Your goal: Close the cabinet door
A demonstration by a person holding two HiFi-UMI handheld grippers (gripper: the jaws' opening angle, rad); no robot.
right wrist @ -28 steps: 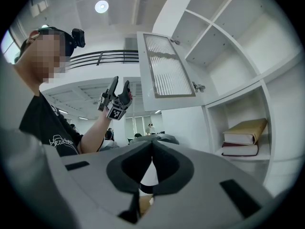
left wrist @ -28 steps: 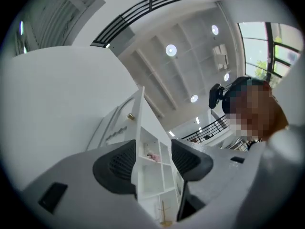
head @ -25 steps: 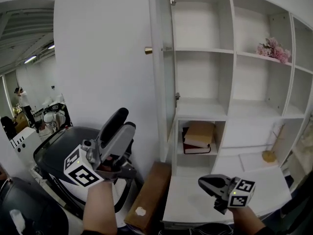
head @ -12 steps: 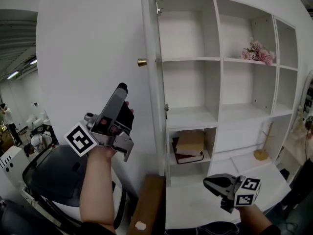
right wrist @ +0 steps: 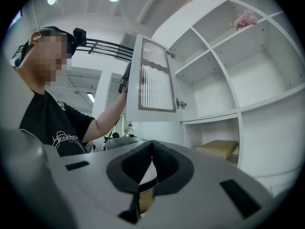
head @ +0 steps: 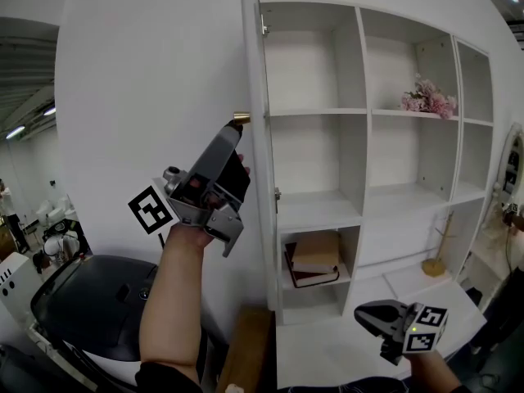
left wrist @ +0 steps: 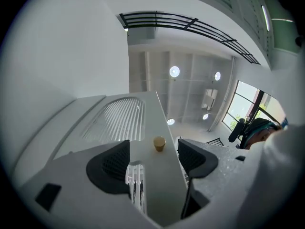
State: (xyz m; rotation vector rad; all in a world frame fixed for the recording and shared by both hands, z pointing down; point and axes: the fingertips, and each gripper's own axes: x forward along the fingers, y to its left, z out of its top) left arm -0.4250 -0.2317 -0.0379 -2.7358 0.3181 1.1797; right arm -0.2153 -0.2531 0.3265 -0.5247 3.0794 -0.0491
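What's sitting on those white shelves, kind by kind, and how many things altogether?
Books: 2, tan on dark red
Pink flower bunch: 1
Gold-coloured ornament: 1
Total: 4

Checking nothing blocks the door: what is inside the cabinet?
Pink flowers on an upper right shelf, stacked books in the lower left compartment, a gold stand low right. The rest looks bare; the door edge covers the far left.
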